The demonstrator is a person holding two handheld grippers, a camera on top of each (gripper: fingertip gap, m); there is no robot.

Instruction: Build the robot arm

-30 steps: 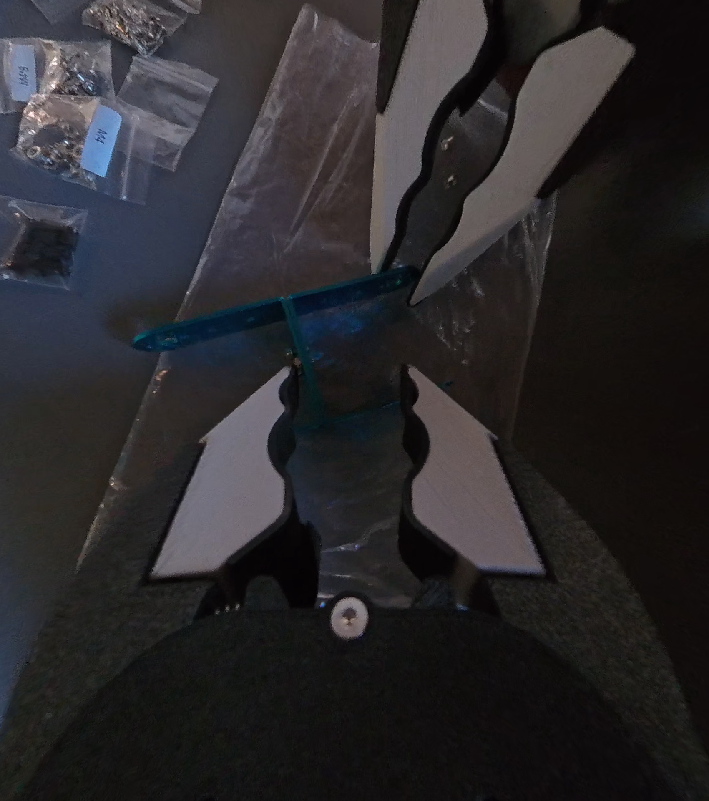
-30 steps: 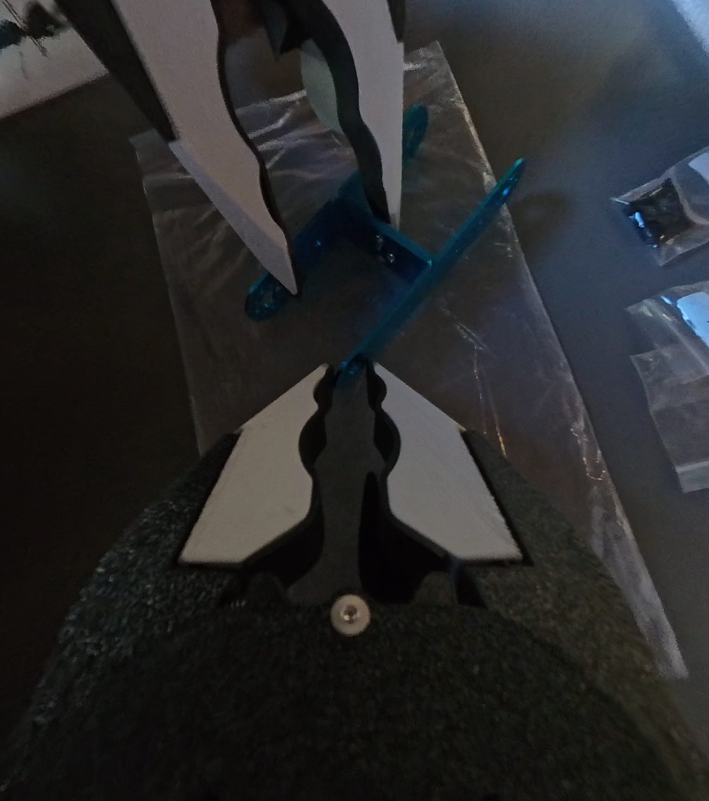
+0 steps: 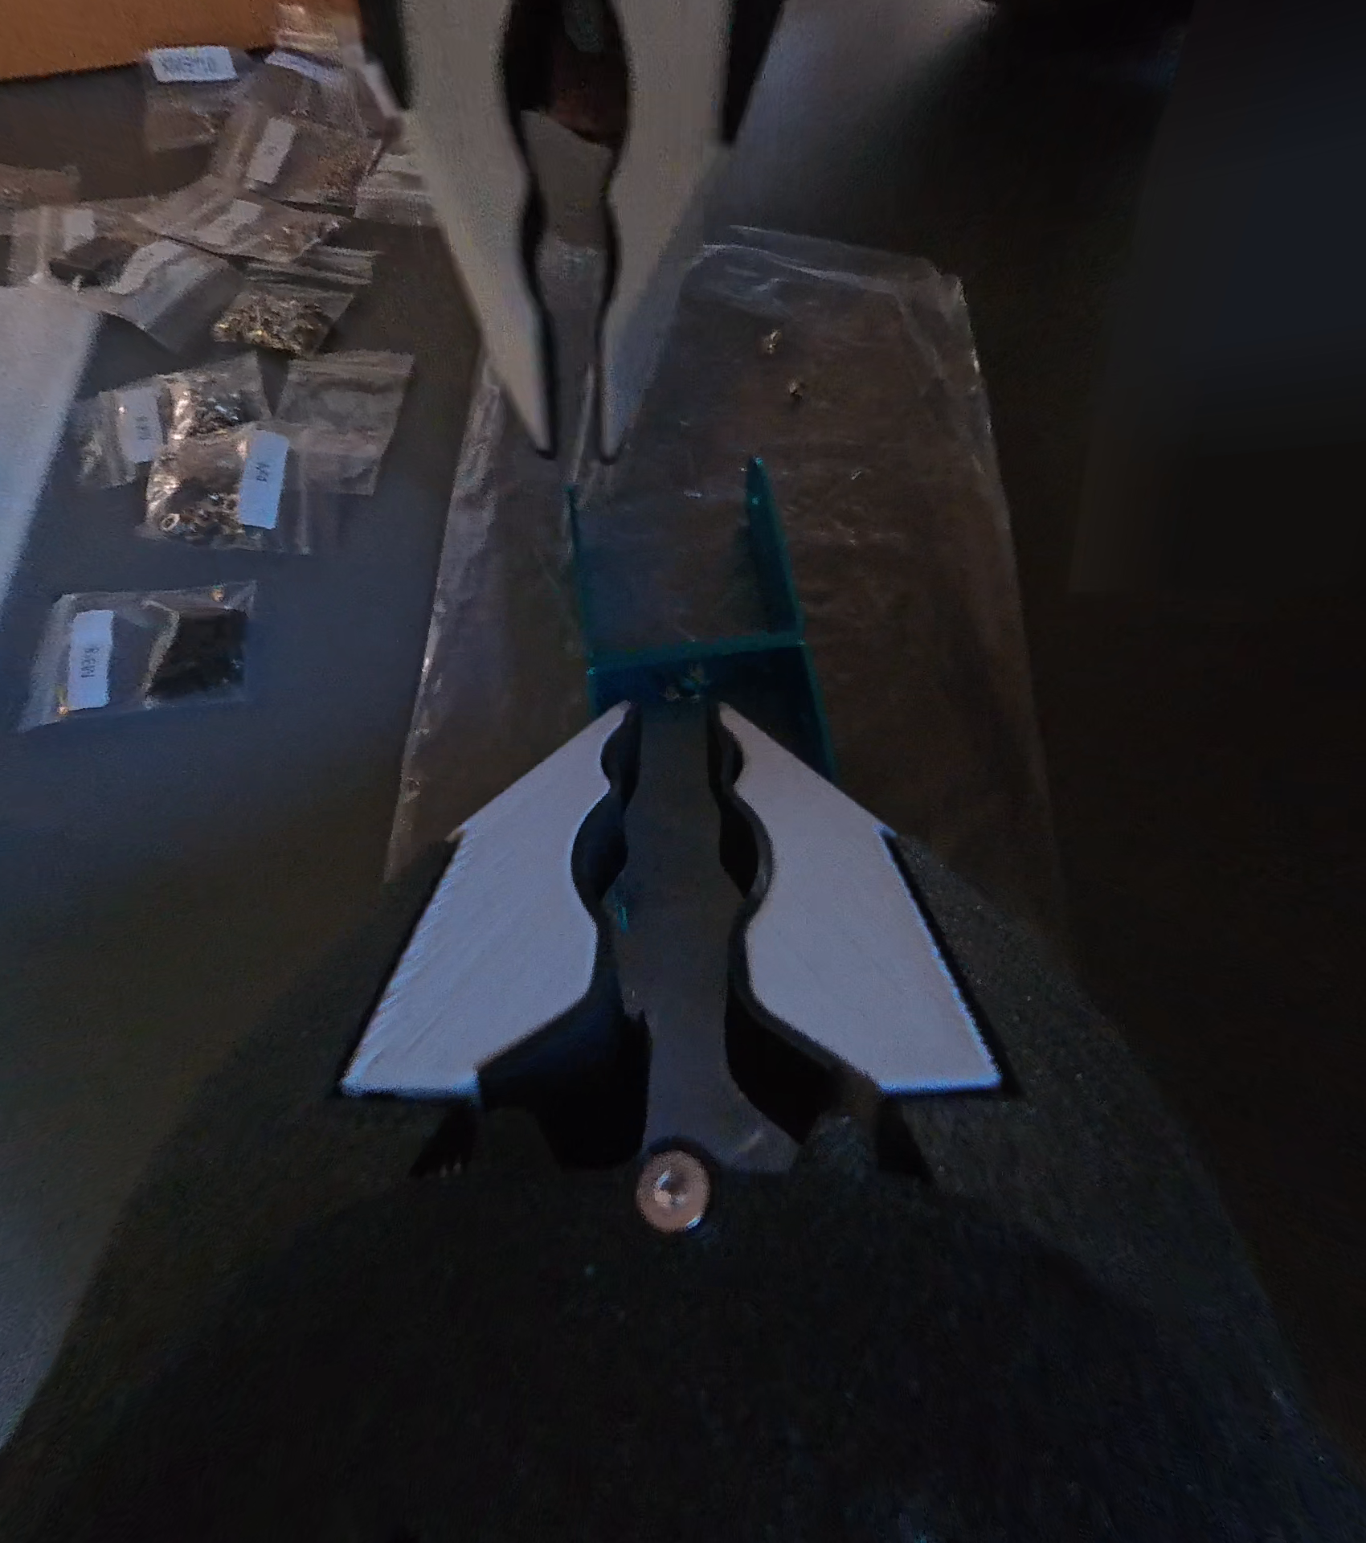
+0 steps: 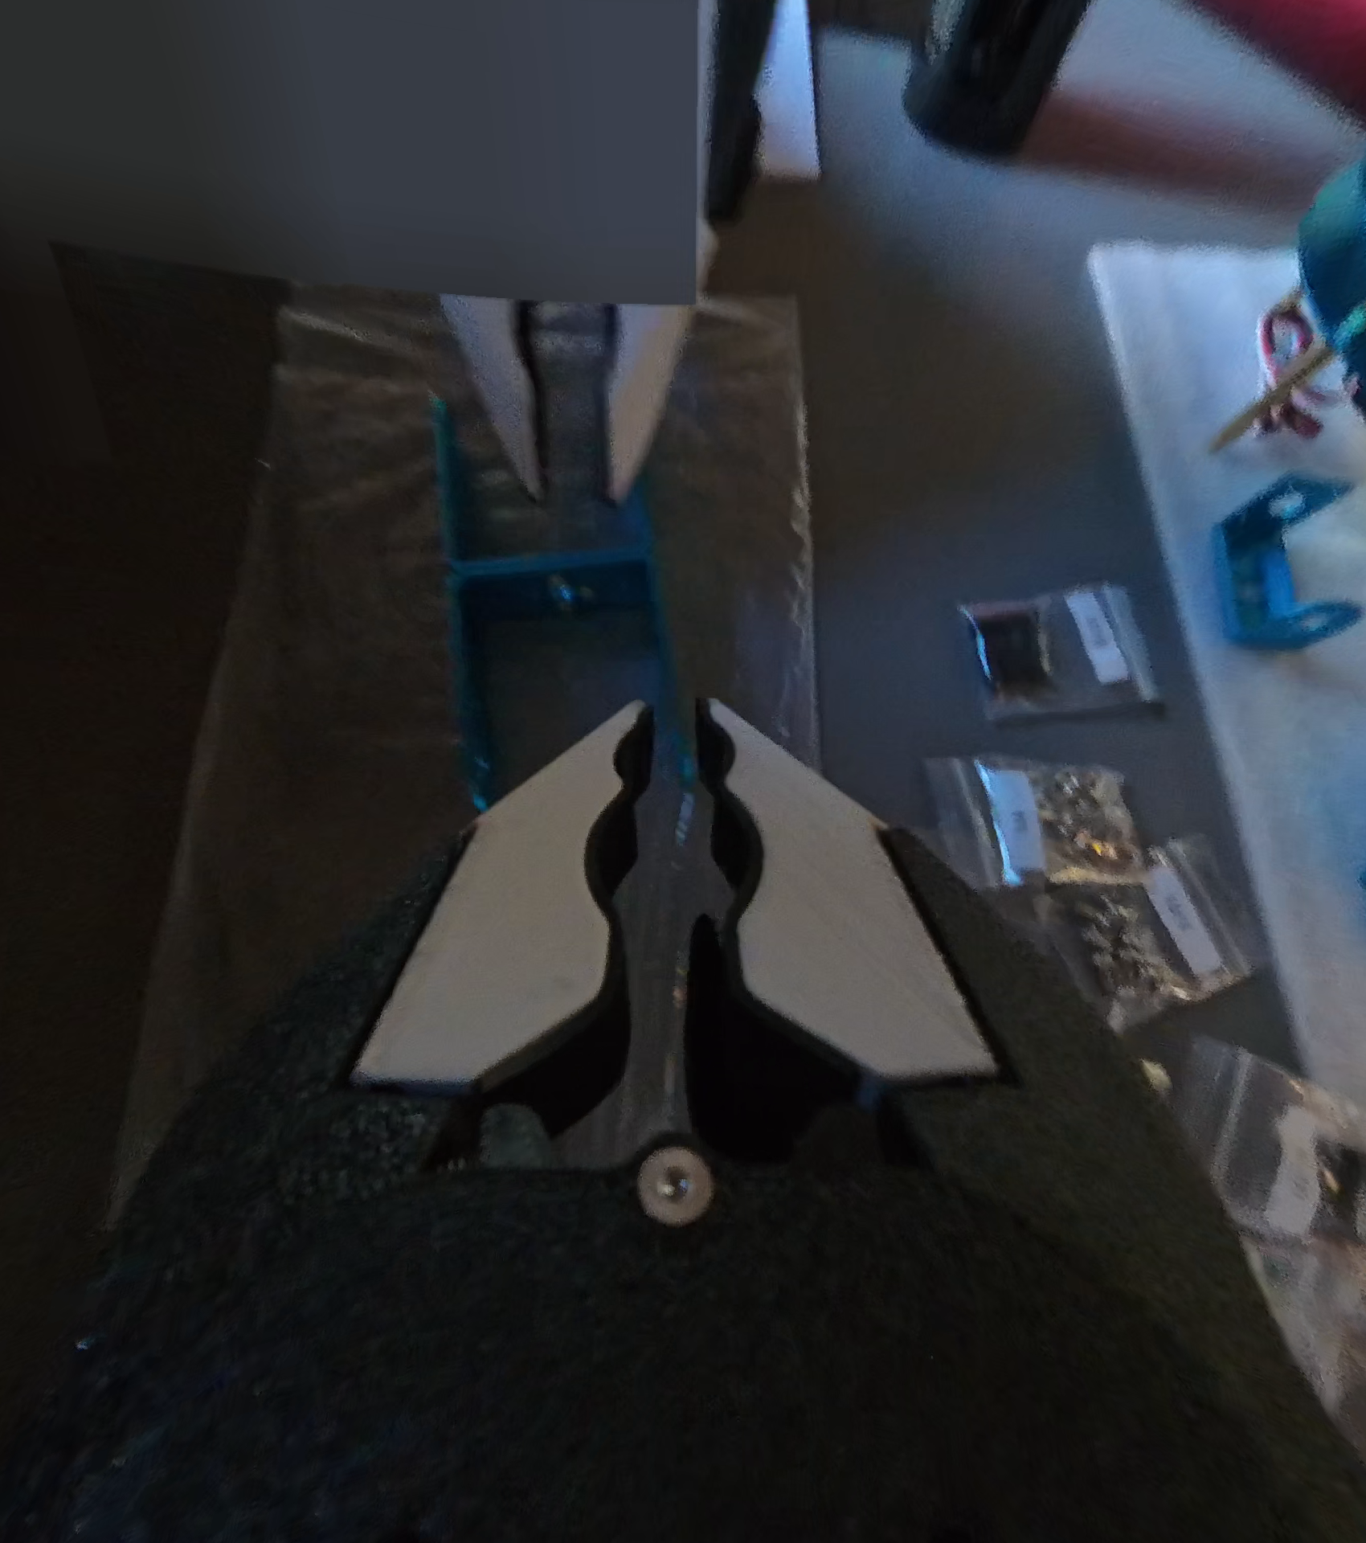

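Little clear bags of small metal bits lie on the dark table. Your two tongs face each other, tips near. Your right tongs pinch one bar of the blue H-shaped frame. Your left tongs are nearly closed at its crossbar; grip unclear.

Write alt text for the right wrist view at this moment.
The right gripper, nearly closed, pinches one bar of a blue H-shaped metal frame lying on a clear plastic sheet. The left gripper points in from the far side, and small parts bags lie at right.
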